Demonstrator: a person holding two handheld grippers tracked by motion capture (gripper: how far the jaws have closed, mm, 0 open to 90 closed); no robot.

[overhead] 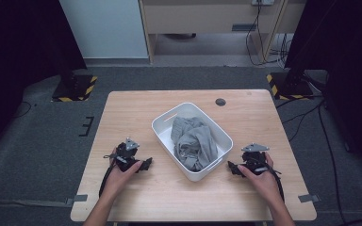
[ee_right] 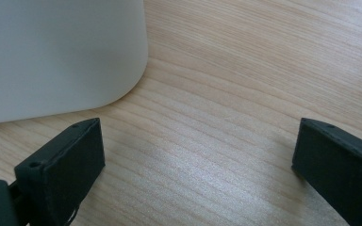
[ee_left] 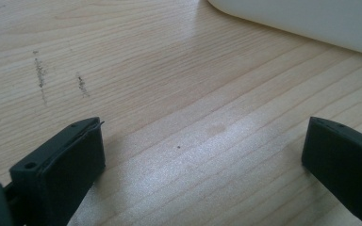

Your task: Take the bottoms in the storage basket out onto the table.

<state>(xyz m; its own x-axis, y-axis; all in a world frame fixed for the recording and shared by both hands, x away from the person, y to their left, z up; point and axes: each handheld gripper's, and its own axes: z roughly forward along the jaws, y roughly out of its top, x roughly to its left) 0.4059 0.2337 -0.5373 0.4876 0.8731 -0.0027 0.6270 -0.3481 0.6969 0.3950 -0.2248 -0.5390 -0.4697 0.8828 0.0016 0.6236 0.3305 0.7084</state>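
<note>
I'm resting both grippers on the wooden table (overhead: pixel 136 110), one on each side of the white bin (overhead: pixel 162 127), so either can go in without crossing the other. The left gripper (overhead: pixel 146 164) is sitting at about 8 o'clock from the bin, jaws spread wide with nothing between them; in the left gripper view I'm seeing bare wood between the two black jaws and the bin wall (ee_left: pixel 311 23) up at 1 o'clock. The right gripper (overhead: pixel 231 167) is lying at about 4 o'clock from the bin, jaws also spread and empty; in the right gripper view the bin's rounded corner (ee_right: pixel 61 56) is sitting close at 11 o'clock. The grey cloth (overhead: pixel 195 141) is lying crumpled inside the bin, bunched toward the near end, one fold hanging at the near rim. I'm judging the work as taking the cloth out: both tools are pointing inward at the bin and parked low, ready to lift and reach over the rim. The tall bin wall is meaning I'm needing to come from above, not from the side.
</note>
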